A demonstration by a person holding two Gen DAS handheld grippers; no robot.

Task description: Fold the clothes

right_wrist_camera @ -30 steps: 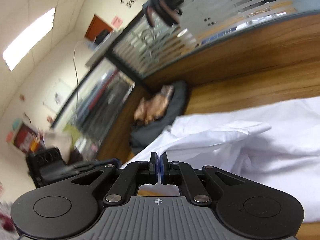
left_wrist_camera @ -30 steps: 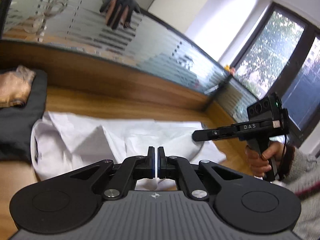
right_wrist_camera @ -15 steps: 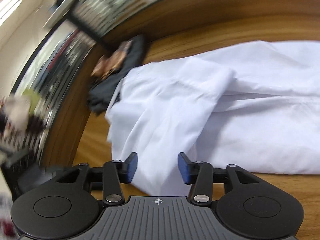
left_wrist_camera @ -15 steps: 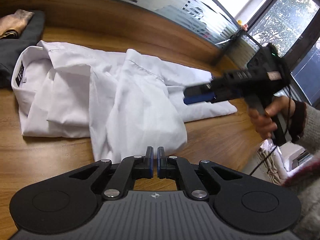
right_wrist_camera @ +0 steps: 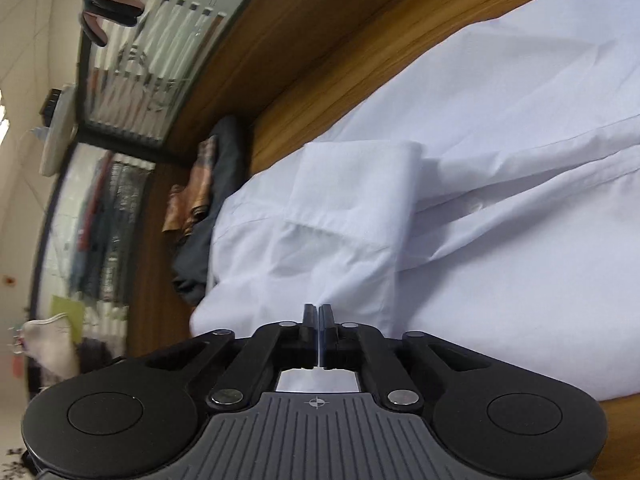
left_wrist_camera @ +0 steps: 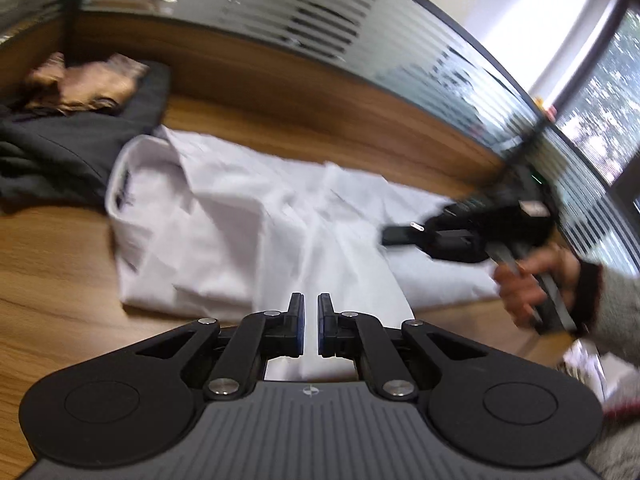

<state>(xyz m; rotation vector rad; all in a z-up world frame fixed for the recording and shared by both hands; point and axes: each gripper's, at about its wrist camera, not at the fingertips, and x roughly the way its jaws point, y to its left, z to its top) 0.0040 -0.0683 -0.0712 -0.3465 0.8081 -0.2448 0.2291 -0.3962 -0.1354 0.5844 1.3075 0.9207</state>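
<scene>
A white shirt [left_wrist_camera: 224,232] lies crumpled across the wooden desk [left_wrist_camera: 52,280], its collar to the left in the left wrist view. My left gripper [left_wrist_camera: 311,312] hovers at the shirt's near edge. Its jaws are opening slightly, with a narrow gap and no cloth pinched between them. My right gripper [left_wrist_camera: 390,236] reaches in from the right, held by a hand [left_wrist_camera: 528,276], its tip down on the shirt. In the right wrist view the right gripper [right_wrist_camera: 319,316] sits low over the shirt [right_wrist_camera: 500,160]. Its jaws are closing, with a thin pale strip of cloth between the pads.
A dark garment [left_wrist_camera: 60,156] with a tan cloth [left_wrist_camera: 80,84] on top lies at the desk's far left, touching the shirt's collar end. A wood-and-glass partition [left_wrist_camera: 320,72] walls the desk's far side. A window stands at the right.
The right gripper opened, dropped onto the shirt while rolling, and shut again. The left gripper sank toward the shirt's near edge and its jaws parted slightly.
</scene>
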